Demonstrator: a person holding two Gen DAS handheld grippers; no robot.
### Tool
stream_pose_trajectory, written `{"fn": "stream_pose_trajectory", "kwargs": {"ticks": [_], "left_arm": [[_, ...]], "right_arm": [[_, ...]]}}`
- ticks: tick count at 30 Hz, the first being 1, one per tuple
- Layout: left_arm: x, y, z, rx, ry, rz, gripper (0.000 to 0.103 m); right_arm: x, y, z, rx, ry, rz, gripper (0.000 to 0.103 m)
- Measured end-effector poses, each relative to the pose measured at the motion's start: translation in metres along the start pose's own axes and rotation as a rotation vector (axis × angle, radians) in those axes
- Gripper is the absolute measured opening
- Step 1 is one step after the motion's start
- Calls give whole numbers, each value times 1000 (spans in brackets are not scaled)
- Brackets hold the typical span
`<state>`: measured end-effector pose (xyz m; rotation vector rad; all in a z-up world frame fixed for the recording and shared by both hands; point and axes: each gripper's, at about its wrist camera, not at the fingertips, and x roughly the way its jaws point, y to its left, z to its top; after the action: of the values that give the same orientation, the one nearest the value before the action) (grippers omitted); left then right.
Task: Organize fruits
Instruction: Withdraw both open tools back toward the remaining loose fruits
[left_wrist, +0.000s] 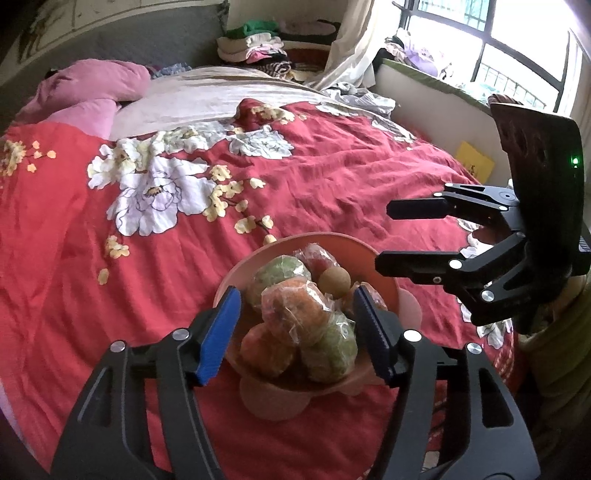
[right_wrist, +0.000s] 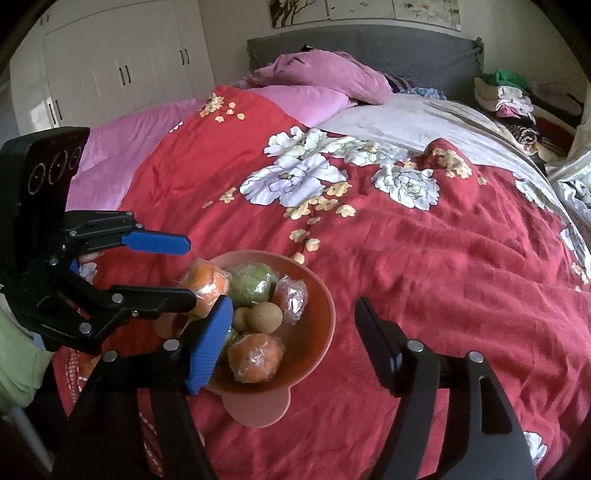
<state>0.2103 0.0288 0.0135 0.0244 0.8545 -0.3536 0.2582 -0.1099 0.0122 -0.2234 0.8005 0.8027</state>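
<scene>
Home bedroom, floral quilt (right_wrist: 406, 240), pink pillows (right_wrist: 317, 74), white wardrobe (right_wrist: 122, 62)

The left tongs' fingers (left_wrist: 218, 332) hide parts of the bowl (left_wrist: 384, 284). Lower fruits (left_wrist: 266, 350) lie half buried. The bed (right_wrist: 443, 277) runs off frame.

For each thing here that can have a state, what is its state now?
left claw: open, above the bowl, holding nothing
right claw: open, empty, beside the bowl
bowl: upright on the red quilt, full of fruit
wrapped fruits: piled in the bowl, plastic still on
small brown fruits: unwrapped, in the bowl
wardrobe doors: closed
</scene>
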Motion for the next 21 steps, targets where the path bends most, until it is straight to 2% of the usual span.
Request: {"fn": "stream_pose_trajectory", "kwargs": {"ticks": [18,21], "left_arm": [[-27,5,2,-38,-61,54,78],[-31,7,3,-47,-71,63,81]], "right_arm": [[-27,7,4,9,-68,-45,91],[-31,9,5,9,-80,-53,92]]}}
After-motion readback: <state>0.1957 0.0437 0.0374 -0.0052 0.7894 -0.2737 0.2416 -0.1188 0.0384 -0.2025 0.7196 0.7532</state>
